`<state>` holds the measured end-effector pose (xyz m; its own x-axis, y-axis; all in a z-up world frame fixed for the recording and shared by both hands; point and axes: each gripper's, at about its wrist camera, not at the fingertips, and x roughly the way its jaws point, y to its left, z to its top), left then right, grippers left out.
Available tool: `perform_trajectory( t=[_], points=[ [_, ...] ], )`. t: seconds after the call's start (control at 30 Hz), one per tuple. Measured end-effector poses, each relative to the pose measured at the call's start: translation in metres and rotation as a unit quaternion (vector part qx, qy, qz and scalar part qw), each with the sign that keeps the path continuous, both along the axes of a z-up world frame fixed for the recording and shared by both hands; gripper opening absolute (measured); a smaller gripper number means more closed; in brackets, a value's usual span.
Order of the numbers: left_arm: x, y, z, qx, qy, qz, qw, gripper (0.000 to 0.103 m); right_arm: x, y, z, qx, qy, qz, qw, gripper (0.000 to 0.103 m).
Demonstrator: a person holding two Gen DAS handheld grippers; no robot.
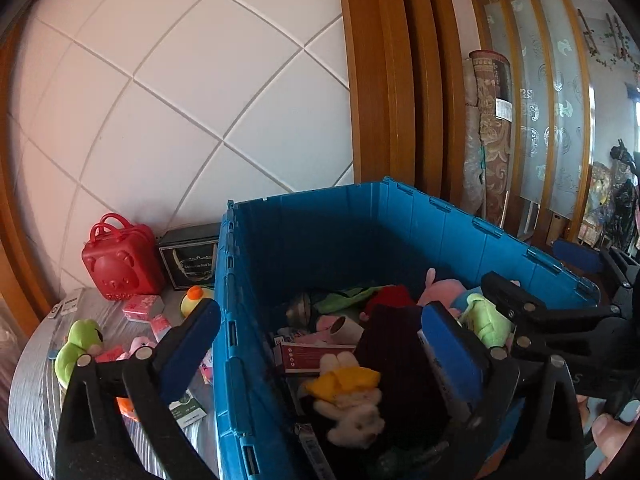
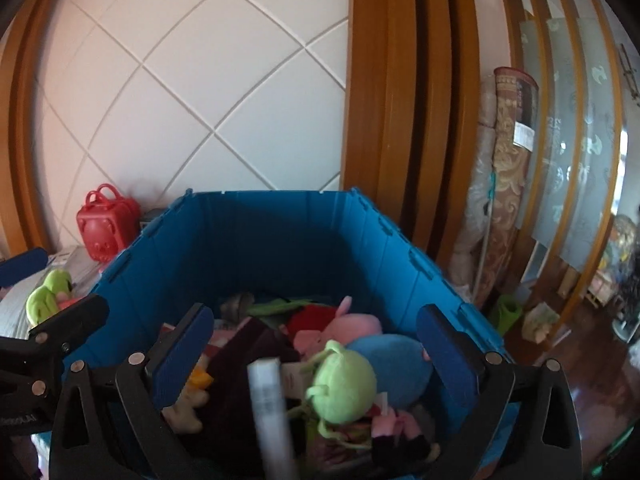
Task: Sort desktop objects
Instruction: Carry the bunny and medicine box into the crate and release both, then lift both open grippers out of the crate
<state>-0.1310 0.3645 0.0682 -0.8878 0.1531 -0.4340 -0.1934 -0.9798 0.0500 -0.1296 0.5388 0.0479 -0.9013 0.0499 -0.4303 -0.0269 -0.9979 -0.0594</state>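
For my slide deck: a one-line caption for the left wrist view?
Open left gripper above a blue crate of plush toys, with a red case on the table beside it.

Ahead of both pairs of jaws stands an open plastic crate (image 1: 304, 240) on the desk (image 1: 32, 392), filled with plush toys. Between the left gripper's (image 1: 324, 340) jaws, inside the crate, lies a plush rabbit (image 1: 352, 396) just behind a flat carton (image 1: 312, 354). Between the right gripper's (image 2: 316, 346) jaws sits a plush frog (image 2: 344, 386), with a plush pig (image 2: 352, 326) behind it. Left of the crate, beyond the left jaw, a toy suitcase (image 1: 120, 260) stands against the wall, a box (image 1: 192, 258) beside it, another frog plush (image 1: 78, 346) nearer.
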Motion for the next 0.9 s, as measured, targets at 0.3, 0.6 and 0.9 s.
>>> perform_trajectory(
  t=[0.3,0.6,0.9],
  points=[
    [0.017,-0.014,-0.003,0.006,-0.011,0.012,0.9998,0.102,0.038,0.003,0.008,-0.005,-0.021,-0.012,1.000,0.103],
    [0.043,-0.026,0.000,0.008,-0.002,0.016,0.9998,0.102,0.070,-0.002,0.008,0.004,-0.048,-0.027,0.998,0.103],
    [0.048,-0.021,0.000,-0.010,-0.029,0.007,0.9995,0.102,0.081,0.009,0.013,-0.007,-0.064,-0.042,0.997,0.103]
  ],
)
